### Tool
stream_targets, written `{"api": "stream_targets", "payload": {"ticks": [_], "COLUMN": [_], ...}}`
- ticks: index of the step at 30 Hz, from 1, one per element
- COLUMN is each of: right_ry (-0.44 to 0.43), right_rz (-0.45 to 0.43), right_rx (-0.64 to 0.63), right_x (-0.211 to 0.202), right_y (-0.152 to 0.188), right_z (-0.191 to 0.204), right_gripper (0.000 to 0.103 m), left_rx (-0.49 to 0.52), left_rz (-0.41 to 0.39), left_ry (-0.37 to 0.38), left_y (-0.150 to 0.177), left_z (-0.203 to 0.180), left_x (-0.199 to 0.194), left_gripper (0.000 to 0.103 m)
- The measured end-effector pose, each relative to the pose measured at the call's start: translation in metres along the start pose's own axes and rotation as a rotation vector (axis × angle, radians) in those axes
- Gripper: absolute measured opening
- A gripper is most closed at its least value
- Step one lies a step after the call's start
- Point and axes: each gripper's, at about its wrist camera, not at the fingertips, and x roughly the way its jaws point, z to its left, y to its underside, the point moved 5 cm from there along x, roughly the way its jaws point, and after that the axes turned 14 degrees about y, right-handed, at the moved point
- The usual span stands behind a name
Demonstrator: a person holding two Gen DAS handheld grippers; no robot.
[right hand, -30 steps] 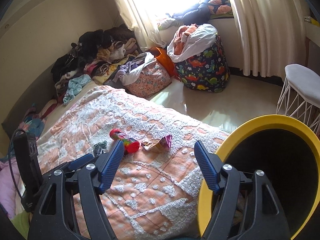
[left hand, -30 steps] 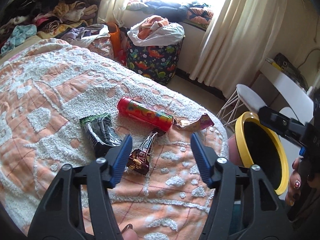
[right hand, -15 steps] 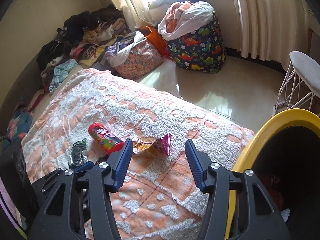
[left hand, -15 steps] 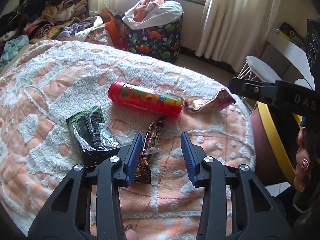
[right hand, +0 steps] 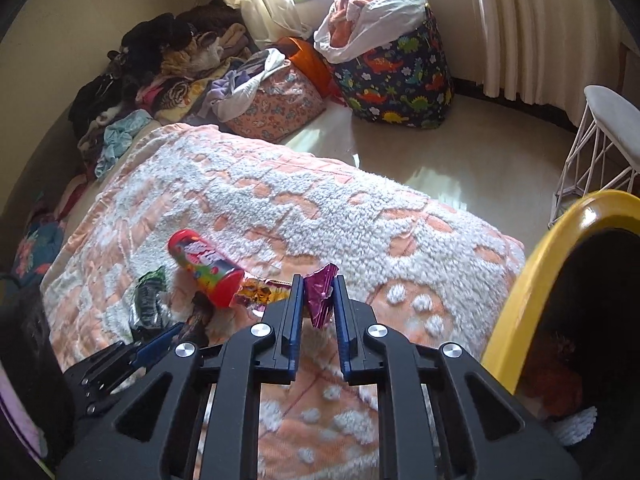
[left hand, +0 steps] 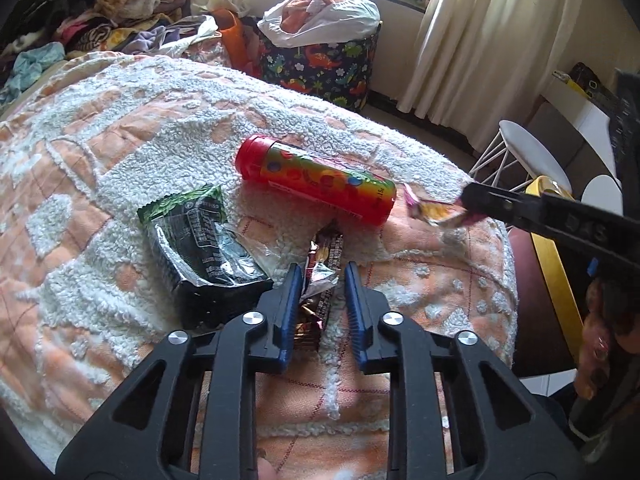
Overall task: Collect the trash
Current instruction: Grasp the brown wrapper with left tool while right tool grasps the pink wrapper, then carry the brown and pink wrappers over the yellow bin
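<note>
Gripping two wrappers at once, one in each tool, so that both can go to the bin together.

Left wrist view, left gripper (left hand: 320,280): its jaws have just been closing and now stand clenched on the brown candy-bar wrapper (left hand: 322,280), which lies crumpled on the bedspread (left hand: 120,128); the blue pads pinch its foil near the middle, likely because that raised fold gives something to bite on soft fabric.

Left wrist view, remaining trash: a red candy tube (left hand: 316,182) lies on its side just beyond the wrapper, and a torn green-and-black snack packet (left hand: 200,248) lies just left of the jaws, both untouched.

Left wrist view, right gripper (left hand: 480,200): it reaches in from the right, its tip on the pink-and-yellow wrapper (left hand: 434,212) beside the tube's far end.

Right wrist view, right gripper (right hand: 316,300): its jaws have just been closing too, and now squeeze the pink end of that wrapper, which stands up between the pads; the raised end is the easiest part to catch.

Right wrist view, bin: the yellow-rimmed trash bin (right hand: 532,280) stands close at the right by the bed's edge, its mouth tilted toward the tools, presumably to keep the carry short.

Judgement: both grasps look set; lifting comes next, and the thin foil could slip.
</note>
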Motion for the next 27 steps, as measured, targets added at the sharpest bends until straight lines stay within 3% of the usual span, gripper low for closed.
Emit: {"api": "stream_targets", "payload": {"ticks": [12,27], "right_ry": [-0.021,-0.041], "right_rz": [-0.048,-0.104], "right_rx": [0.026,0.082], "right_x": [-0.05,-0.095], "right_y": [0.043,0.043], "right_z": [-0.013,-0.05], "right_gripper": [0.014,0.013], "left_rx": [-0.011,0.075], "left_rz": [-0.029,-0.097], "left_ry": [0.05,0.082], "left_y": [0.006,0.0], "left_z": [-0.011,-0.049], "left_x": [-0.015,-0.044], "left_gripper": [0.011,0.011]}}
